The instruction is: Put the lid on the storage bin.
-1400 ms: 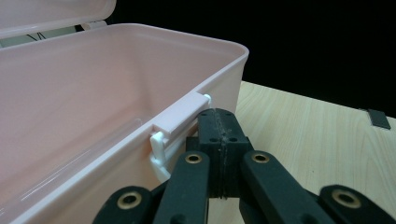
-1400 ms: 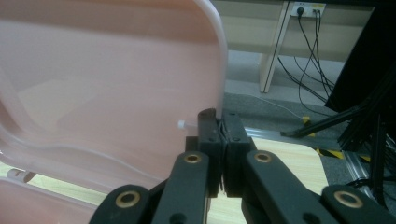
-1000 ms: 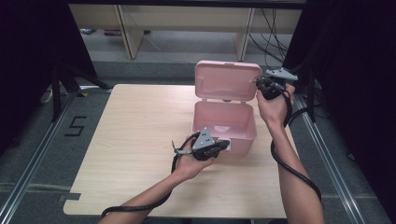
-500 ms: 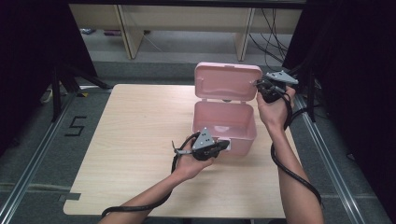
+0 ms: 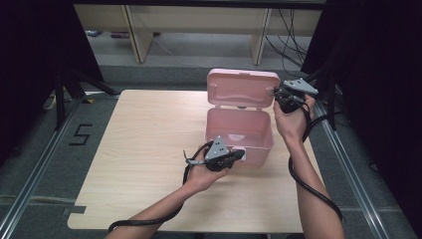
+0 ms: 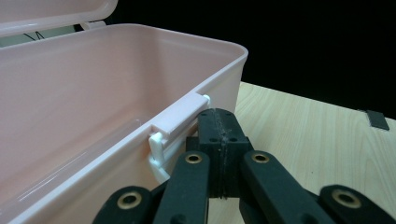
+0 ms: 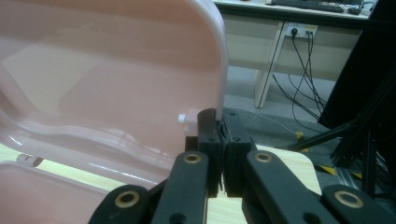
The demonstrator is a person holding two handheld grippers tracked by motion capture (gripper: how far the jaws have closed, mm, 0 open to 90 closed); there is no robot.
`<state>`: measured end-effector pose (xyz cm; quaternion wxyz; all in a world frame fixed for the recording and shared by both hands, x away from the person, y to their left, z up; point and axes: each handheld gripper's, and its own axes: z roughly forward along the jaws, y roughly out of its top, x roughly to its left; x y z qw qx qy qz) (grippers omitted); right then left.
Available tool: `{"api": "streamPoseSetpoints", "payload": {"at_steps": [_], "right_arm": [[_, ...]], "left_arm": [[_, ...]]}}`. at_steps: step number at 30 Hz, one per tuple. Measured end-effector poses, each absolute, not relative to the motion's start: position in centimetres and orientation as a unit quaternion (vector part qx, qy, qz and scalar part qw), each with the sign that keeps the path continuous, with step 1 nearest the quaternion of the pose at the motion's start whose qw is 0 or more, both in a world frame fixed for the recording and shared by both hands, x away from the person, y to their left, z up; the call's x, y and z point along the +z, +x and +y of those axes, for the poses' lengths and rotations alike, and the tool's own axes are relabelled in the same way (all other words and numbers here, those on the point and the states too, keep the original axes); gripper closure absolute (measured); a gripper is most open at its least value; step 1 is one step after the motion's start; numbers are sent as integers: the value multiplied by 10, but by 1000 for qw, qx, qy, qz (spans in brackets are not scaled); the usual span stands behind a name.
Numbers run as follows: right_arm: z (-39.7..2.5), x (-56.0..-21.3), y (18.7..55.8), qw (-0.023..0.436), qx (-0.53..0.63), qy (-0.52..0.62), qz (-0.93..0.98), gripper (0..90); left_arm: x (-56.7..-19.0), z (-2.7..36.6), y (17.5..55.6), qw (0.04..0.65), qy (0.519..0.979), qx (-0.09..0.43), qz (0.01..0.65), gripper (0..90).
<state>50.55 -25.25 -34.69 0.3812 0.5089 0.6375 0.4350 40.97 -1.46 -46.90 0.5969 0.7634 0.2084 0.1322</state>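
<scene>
One pink plastic box [image 5: 240, 132] on the wooden table [image 5: 134, 149], right of centre, toward the far-right part of the top. Rectangular, rounded corners, glossy pale pink, inside looks bare in the high view and the left gripper view. One hinged lid [image 5: 243, 88], same pink, standing open and roughly upright at the far side of the box, with a raised moulded panel on its inner face. One whitish-pink latch tab [image 6: 180, 122] on the near front wall of the box, just under the rim.

Two grippers, one per hand. Left gripper [image 5: 238, 156] is at the near front wall of the box, at the latch; in the left gripper view its jaws are pressed together with no gap, tips right beside and just under the latch tab, nothing visible between them. Right gripper [image 5: 275, 92] is up at the right edge of the lid; in the right gripper view the jaws are nearly closed with the thin lid rim [image 7: 220, 79] pinched between them, beside a small white peg [image 7: 186, 117] on the lid's edge.

Two forearms come in from the near edge, one black cable [image 5: 308, 184] trailing along each. Far side beyond the table: pale shelving legs, floor cables, a wall socket [image 7: 299, 30].
</scene>
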Motion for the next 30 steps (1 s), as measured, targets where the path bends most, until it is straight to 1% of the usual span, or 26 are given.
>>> {"api": "streamPoseSetpoints", "payload": {"at_steps": [6,10,16,18,20,22,30], "right_arm": [[-254,-349,503,393,434,497,641,895],[-252,-350,499,386,440,505,634,895],[-254,-352,498,398,440,492,636,895],[-252,-353,496,393,443,499,633,894],[-253,-353,496,398,442,490,637,895],[-253,-354,495,393,447,495,633,894],[-253,-354,494,395,445,493,635,894]], "left_arm": [[-469,-15,410,597,764,132,208,900],[-469,-14,410,598,763,132,209,900],[-469,-14,409,592,767,133,207,900],[-469,-16,409,592,768,131,208,900],[-469,-17,409,593,767,131,207,900],[-469,-17,409,594,767,133,204,900],[-470,-16,409,595,765,129,209,900]]}}
